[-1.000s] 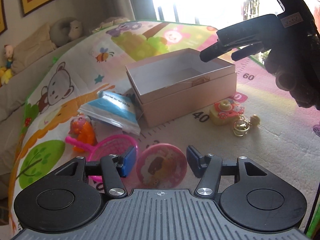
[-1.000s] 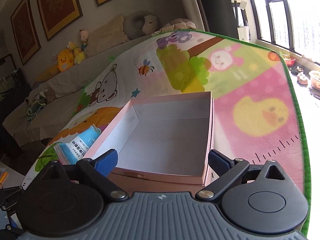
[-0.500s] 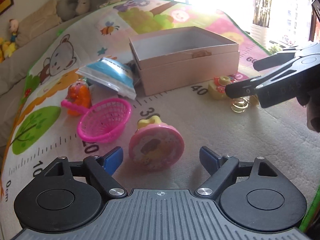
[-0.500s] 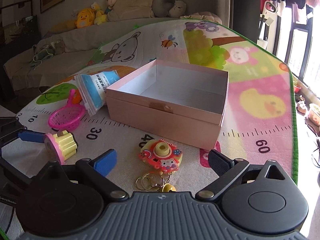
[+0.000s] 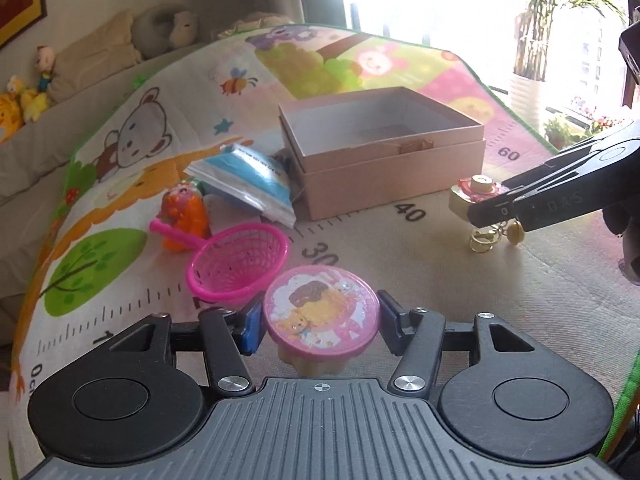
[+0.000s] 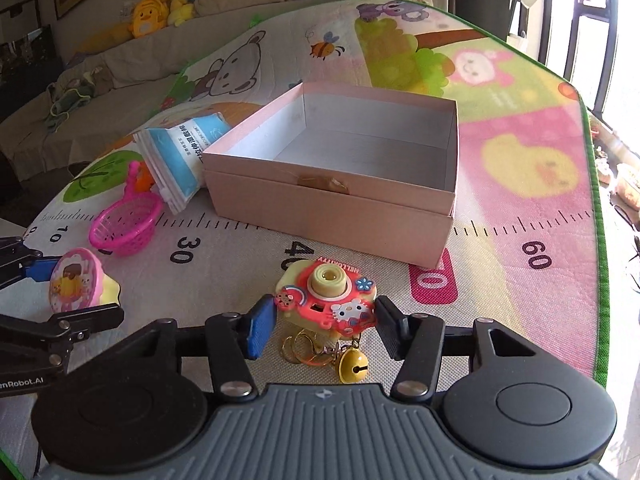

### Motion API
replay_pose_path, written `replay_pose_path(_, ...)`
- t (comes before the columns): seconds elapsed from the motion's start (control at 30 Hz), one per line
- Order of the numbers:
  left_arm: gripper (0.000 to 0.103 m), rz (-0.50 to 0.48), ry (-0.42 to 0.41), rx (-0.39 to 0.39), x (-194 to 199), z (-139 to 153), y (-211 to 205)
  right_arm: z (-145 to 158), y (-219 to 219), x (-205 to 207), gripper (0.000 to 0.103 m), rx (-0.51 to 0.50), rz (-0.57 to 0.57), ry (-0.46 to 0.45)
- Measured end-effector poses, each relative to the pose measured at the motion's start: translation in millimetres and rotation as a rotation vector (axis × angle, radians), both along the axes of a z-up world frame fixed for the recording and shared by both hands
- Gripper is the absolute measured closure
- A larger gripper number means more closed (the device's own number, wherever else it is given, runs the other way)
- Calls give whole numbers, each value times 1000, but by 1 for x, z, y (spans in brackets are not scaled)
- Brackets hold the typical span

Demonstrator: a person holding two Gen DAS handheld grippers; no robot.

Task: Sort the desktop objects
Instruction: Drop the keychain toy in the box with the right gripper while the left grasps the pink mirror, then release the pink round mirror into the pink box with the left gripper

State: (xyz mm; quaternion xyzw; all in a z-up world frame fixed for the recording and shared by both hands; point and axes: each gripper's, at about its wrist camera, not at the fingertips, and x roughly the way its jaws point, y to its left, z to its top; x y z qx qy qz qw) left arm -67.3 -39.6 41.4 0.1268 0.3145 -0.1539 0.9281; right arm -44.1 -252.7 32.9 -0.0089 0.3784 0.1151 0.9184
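A round pink-lidded cup toy (image 5: 322,312) sits between the blue pads of my left gripper (image 5: 320,326). Its jaws are closing and both pads touch the lid's rim. A yellow and red toy camera keychain (image 6: 326,300) with rings and a gold bell lies between the pads of my right gripper (image 6: 324,326). Those jaws are closing too, and they press its sides. Behind both stands the open pink box (image 6: 332,168), its inside bare. In the left wrist view the right gripper's fingers (image 5: 540,200) reach in from the right over the camera keychain (image 5: 476,192).
A pink toy basket (image 5: 236,264), an orange figure (image 5: 184,216) and a blue and white packet (image 5: 244,182) lie left of the box on the cartoon play mat (image 6: 520,184). Plush toys sit on a sofa (image 6: 152,16) behind. The mat's green edge (image 6: 598,216) runs along the right.
Both pairs of jaws have narrowed from wide onto their toys. The right gripper came back from above the box and down to the camera keychain. The cup toy now stands lid-up in the left jaws.
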Motion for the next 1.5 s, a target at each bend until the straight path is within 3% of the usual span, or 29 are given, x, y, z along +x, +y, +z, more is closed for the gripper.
replay_pose_path(0.13, 42, -54, -100, -11, -5, 34, -7, 50, -19, -29, 49, 66, 27, -97)
replay_pose_path(0.27, 42, -85, -211, -21, 16, 64, -24, 95, -30, -32, 49, 72, -7, -242)
replay_pose_path(0.4, 41, -81, -287, -75, 65, 85, -47, 121, -32, 4, 49, 62, -39, -321)
replay_pose_path(0.47, 33, -66, -298, -113, 95, 87, -55, 128, -30, 33, 49, 55, -75, -357)
replay_pose_path(0.5, 24, -59, -284, -119, 107, 86, -56, 130, -29, 46, 48, 48, -100, -372)
replay_pose_path(0.57, 19, -26, -258, -123, 115, 82, -48, 129, -27, 67, 38, 38, -130, -375)
replay_pose_path(0.63, 4, -18, -248, -120, 106, 73, -32, 124, -25, 72, 38, 51, -114, -360)
replay_pose_path(0.77, 4, 50, -216, -23, 69, 38, 8, 98, -13, 61, 36, 21, -68, -321)
replay_pose_path(0.97, 3, 116, -59, -15, 49, -13, 39, 57, 40, 46, 36, -43, 113, -196)
replay_pose_path(1.13, 3, 152, -48, -9, 53, -23, 44, 49, 92, 54, 36, -73, 235, -162)
replay_pose_path(1.23, 2, 202, -64, 18, 56, -26, 51, 47, 119, 67, 27, -95, 258, -146)
replay_pose_path(1.37, 2, 276, -53, 31, 58, -28, 68, 37, 155, 85, 24, -178, 294, -165)
replay_pose_path(1.5, 1, 301, -26, -26, 53, -31, 84, 17, 187, 105, 24, -299, 278, -187)
